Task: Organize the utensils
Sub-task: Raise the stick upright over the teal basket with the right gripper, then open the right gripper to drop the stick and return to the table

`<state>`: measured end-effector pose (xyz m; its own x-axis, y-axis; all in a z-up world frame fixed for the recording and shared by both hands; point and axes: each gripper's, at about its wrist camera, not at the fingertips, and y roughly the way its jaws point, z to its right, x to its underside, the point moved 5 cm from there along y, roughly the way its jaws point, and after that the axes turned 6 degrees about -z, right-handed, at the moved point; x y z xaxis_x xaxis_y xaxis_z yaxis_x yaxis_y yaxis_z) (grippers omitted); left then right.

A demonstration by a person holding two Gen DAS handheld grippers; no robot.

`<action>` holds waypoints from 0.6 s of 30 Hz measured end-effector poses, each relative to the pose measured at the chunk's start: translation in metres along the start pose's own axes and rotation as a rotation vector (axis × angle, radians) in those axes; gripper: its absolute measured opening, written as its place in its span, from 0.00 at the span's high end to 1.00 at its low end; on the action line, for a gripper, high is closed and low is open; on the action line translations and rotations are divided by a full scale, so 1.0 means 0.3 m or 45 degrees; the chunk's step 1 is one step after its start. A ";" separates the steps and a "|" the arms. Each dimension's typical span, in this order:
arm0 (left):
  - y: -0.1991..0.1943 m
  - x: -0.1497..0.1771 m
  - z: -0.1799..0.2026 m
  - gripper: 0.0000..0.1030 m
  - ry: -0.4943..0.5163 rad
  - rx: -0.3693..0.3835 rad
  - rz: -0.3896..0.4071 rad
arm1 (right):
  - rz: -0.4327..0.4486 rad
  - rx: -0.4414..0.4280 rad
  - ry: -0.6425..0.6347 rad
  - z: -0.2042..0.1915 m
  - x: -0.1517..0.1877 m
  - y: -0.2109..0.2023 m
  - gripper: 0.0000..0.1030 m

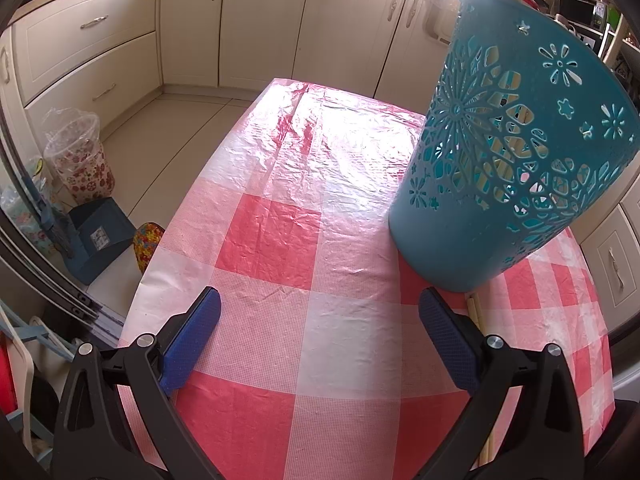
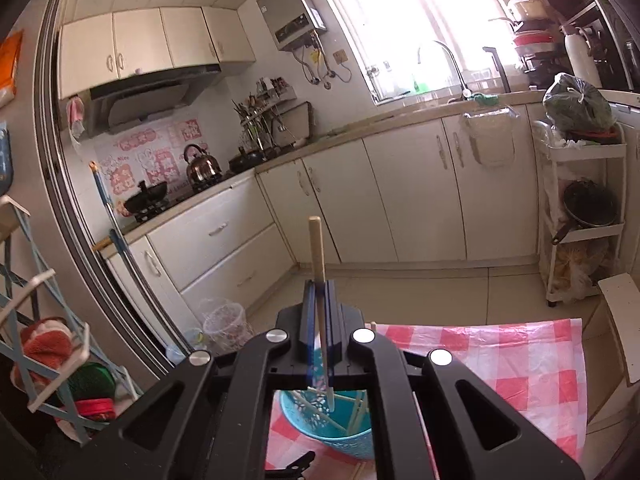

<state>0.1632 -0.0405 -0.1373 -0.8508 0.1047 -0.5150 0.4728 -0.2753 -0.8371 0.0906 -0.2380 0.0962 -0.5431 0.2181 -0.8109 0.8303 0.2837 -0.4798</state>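
A teal cut-out utensil basket [image 1: 512, 152] stands on the red-and-white checked table [image 1: 280, 240], right of centre in the left wrist view. My left gripper [image 1: 320, 320] is open and empty, low over the cloth just in front of the basket. A pale chopstick [image 1: 476, 308] lies on the cloth by its right finger. My right gripper [image 2: 319, 292] is shut on a pale chopstick [image 2: 316, 248], held upright with its lower tip over the basket's mouth [image 2: 320, 420]. Several chopsticks lie inside the basket.
Cream kitchen cabinets [image 1: 192, 28] run behind the table. A flowered bin [image 1: 80, 156] and a blue dustpan [image 1: 96, 236] stand on the floor to the left. A white shelf cart [image 2: 584, 208] stands at the right.
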 end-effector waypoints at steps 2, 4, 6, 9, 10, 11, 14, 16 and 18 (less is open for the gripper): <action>0.000 0.001 -0.001 0.08 0.000 0.001 0.000 | -0.064 0.029 0.017 0.027 0.060 0.074 0.95; -0.001 0.001 -0.002 0.08 0.000 0.000 0.000 | -0.119 0.045 0.035 0.042 0.103 0.129 0.95; 0.002 -0.001 -0.002 0.08 -0.001 -0.002 0.002 | -0.164 0.068 0.033 0.050 0.149 0.169 0.95; 0.006 -0.004 0.002 0.08 0.004 -0.005 0.002 | -0.217 0.091 0.016 0.045 0.185 0.200 0.92; 0.006 -0.004 0.003 0.08 0.005 -0.006 0.002 | -0.217 0.098 0.010 0.044 0.190 0.198 0.88; 0.006 -0.004 0.002 0.08 0.006 -0.007 0.003 | -0.210 0.106 0.006 0.042 0.193 0.190 0.75; 0.006 -0.003 0.004 0.08 0.006 -0.009 0.003 | -0.171 0.117 -0.010 0.028 0.186 0.144 0.67; 0.006 -0.003 0.004 0.08 0.005 -0.009 0.003 | -0.125 0.124 -0.028 0.006 0.182 0.095 0.67; 0.006 -0.002 0.002 0.08 0.006 -0.008 0.003 | -0.075 0.125 -0.050 -0.022 0.195 0.032 0.66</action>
<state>0.1643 -0.0417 -0.1383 -0.8485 0.1088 -0.5178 0.4763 -0.2692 -0.8371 0.0660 -0.2163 0.0464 -0.5876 0.1668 -0.7918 0.8064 0.2018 -0.5559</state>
